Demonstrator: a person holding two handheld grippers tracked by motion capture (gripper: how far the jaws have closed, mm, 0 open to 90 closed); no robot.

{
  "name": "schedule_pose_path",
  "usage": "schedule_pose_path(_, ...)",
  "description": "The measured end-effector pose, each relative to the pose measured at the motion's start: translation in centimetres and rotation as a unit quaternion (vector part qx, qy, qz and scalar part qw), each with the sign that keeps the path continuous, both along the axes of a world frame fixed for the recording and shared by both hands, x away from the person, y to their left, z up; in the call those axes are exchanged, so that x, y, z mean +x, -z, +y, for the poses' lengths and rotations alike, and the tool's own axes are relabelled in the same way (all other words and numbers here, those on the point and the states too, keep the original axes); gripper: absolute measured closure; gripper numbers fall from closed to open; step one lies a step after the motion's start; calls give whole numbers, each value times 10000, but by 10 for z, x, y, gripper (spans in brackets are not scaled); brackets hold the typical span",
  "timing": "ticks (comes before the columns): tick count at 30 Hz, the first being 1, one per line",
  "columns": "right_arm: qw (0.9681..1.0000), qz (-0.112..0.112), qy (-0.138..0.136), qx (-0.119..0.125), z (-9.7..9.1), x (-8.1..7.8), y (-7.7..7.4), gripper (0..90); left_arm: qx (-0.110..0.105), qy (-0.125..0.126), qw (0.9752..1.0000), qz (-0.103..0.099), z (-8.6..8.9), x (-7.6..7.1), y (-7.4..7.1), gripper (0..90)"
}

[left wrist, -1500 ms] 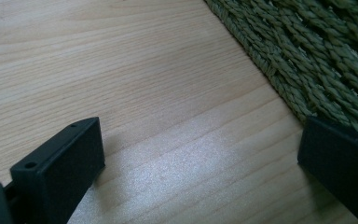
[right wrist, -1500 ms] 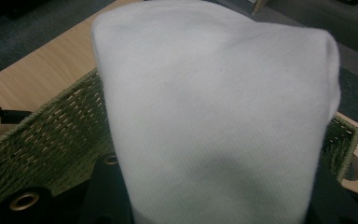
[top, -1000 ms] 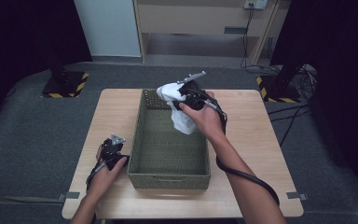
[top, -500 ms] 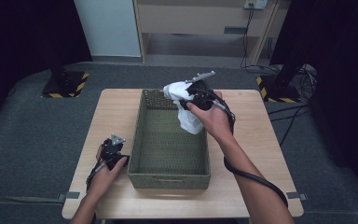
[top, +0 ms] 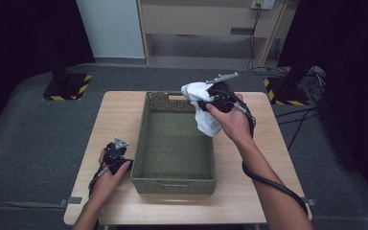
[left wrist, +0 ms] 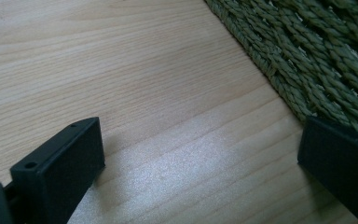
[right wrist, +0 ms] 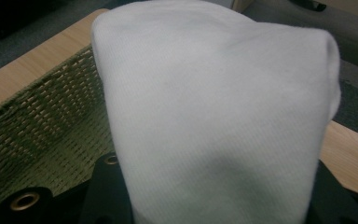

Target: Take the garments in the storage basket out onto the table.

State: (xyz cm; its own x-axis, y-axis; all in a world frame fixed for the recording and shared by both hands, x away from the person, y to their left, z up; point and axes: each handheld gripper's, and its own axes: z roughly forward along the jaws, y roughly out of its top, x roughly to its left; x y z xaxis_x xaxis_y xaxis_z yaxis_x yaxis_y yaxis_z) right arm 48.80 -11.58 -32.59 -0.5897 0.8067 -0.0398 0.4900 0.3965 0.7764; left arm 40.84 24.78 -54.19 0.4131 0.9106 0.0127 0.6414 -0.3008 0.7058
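Note:
A white cloth [top: 203, 112] hangs from my right gripper [top: 197, 98], which is shut on it above the far right corner of a green woven basket [top: 173, 178]. In the right gripper view the white cloth [right wrist: 214, 112] drapes over both jaws and hides them, with the basket's wall [right wrist: 42, 135] below at the left. My left gripper [top: 119, 154] rests low on the wooden table [top: 115, 120] beside the basket's near left corner. Its jaws stand wide open over bare wood, the left gripper [left wrist: 200, 168] holding nothing, with the basket's woven side [left wrist: 307, 60] by the right jaw.
The basket sits in the middle of the table and its inside is bare. Bare wood lies to its left and right [top: 263, 143]. Past the table are a grey floor, two stand bases with yellow-black tape [top: 67, 86], and cables [top: 297, 120] at the right.
My right gripper has carried the white cloth to the right and slightly up, from over the basket's far end toward its right rim. The left gripper has stayed in place.

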Motion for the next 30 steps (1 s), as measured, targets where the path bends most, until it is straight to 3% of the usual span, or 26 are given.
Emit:
schedule_pose_path(10, 9993, 66, 346, 86, -32, 5, 5, 538, 0, 0, 10000, 1, 0, 0, 0, 0)
schedule_pose_path(30, 9974, 89, 713, 90, -71, 13, 11, 537, -8, -8, 10000, 3, 0, 0, 0, 0)
